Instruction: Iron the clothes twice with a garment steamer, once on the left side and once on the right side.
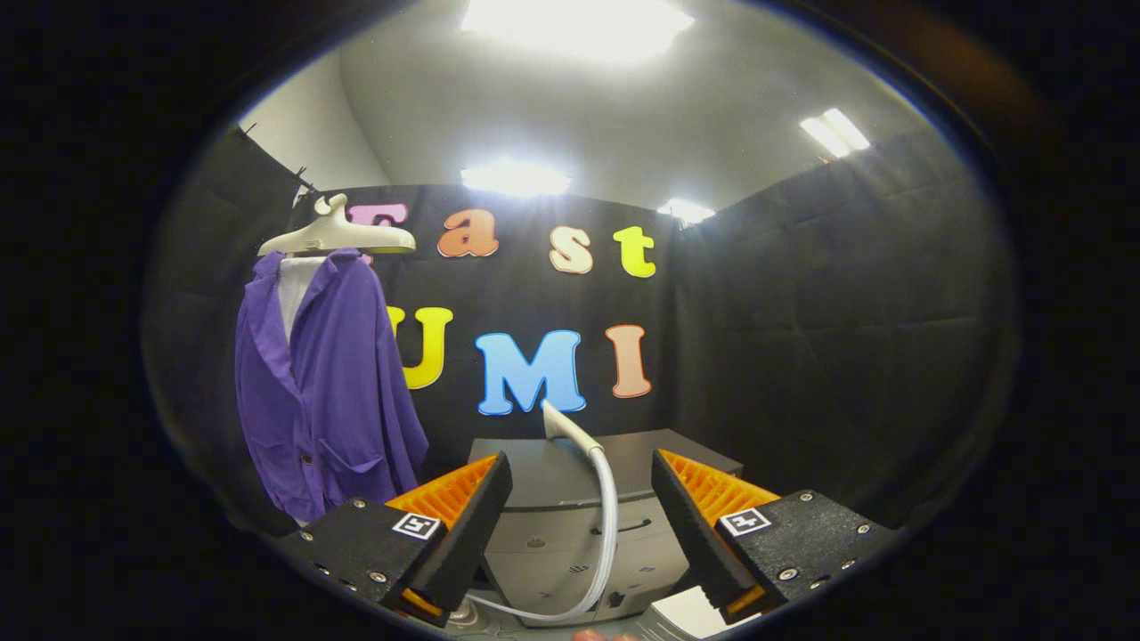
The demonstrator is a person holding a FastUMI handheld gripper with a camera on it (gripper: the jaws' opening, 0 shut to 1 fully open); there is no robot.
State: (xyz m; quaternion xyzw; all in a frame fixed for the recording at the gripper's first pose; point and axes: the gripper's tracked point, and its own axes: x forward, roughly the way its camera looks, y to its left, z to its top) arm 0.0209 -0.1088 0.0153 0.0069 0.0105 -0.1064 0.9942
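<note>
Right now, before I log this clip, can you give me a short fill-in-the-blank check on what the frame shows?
1. The purple shirt hangs from a ____ above it.
2. The gripper has its fingers ____, with nothing held between them.
3. The hose runs up to the steamer head, which sits between and beyond the ____.
4. The shirt hangs to the ____ of the cabinet.

Missing words: hanger; open; fingers; left

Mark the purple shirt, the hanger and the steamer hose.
purple shirt (343,392): gripper view, front panel, left of the open tool.
hanger (343,237): gripper view, its pale shoulder bar above the collar.
steamer hose (608,499): gripper view, the tube's upright run between the fingers.
</note>
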